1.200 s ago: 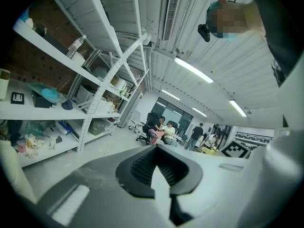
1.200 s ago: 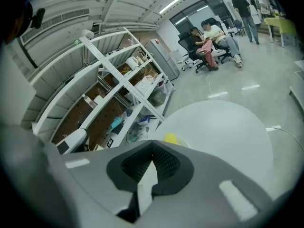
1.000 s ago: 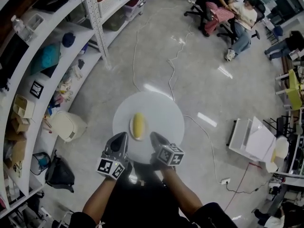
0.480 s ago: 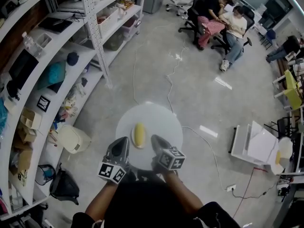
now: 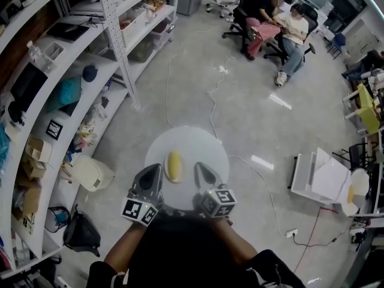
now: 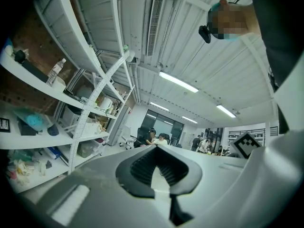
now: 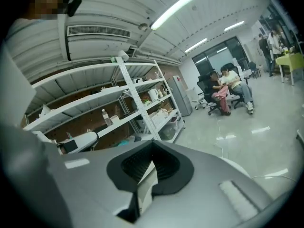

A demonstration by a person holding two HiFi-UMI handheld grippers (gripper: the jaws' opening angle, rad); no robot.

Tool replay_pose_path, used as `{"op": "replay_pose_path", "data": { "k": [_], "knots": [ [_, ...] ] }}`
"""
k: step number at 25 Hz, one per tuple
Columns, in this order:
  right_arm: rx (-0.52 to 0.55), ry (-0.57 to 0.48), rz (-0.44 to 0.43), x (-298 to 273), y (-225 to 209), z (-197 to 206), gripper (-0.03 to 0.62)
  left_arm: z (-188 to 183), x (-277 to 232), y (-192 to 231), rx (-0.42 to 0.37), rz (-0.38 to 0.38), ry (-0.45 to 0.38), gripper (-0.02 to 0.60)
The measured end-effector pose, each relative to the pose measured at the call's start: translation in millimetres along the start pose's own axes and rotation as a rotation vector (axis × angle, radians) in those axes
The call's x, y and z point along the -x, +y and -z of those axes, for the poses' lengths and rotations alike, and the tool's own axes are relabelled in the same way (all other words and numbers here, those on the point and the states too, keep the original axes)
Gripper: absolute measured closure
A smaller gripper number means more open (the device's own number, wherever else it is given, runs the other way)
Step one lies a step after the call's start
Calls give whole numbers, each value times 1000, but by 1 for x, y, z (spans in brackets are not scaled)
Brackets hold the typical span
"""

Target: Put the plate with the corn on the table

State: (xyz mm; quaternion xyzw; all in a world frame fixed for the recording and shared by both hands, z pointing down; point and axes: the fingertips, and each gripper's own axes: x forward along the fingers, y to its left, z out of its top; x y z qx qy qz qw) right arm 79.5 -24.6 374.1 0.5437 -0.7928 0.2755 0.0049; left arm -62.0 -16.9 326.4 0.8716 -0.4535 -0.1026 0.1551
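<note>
tilt is our risk: round white plate (image 5: 195, 144) held above the floor (image 5: 198, 77), left gripper (image 5: 150, 182) clamped on its rim at seven o'clock, right gripper (image 5: 204, 179) at five; yellow corn cob (image 5: 173, 165) could roll.

a shared lab or workshop-office. tall white metal shelving with slotted uprights (image 5: 111, 17) lines one wall, loaded with brown cardboard boxes (image 5: 29, 155), a clear plastic bottle (image 5: 37, 54) and loose gear. the polished grey concrete floor (image 5: 192, 47) has thin white cables (image 5: 210, 104) trailing across it. people sit on black wheeled office chairs (image 5: 267, 17). long strip lights (image 6: 179, 81) and a slotted ceiling air vent (image 6: 153, 25) run overhead.
</note>
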Motion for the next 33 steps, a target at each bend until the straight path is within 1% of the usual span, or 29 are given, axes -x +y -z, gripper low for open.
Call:
{"op": "replay_pose_path", "data": {
  "k": [3, 9, 15, 19, 22, 25, 29, 33],
  "knots": [
    [11, -35, -7, 1, 4, -8, 585, 1, -1, -5, -16, 14, 10, 578],
    [43, -9, -19, -2, 3, -5, 585, 5, -5, -3, -18, 9, 17, 578],
    [68, -17, -35, -5, 9, -7, 586, 3, -6, 0, -24, 9, 12, 578],
    [47, -32, -29, -5, 7, -10, 586, 4, -6, 1, -22, 2, 11, 578],
    [35, -23, -25, -4, 5, -9, 586, 4, -7, 0, -23, 4, 12, 578],
    [40, -8, -37, -4, 7, -7, 585, 5, -7, -2, -19, 8, 18, 578],
    [73, -33, -32, -2, 5, -9, 586, 5, -6, -2, -15, 5, 13, 578],
    [59, -36, -31, 1, 7, -9, 586, 3, -5, -2, -17, 2, 4, 578]
  ]
}}
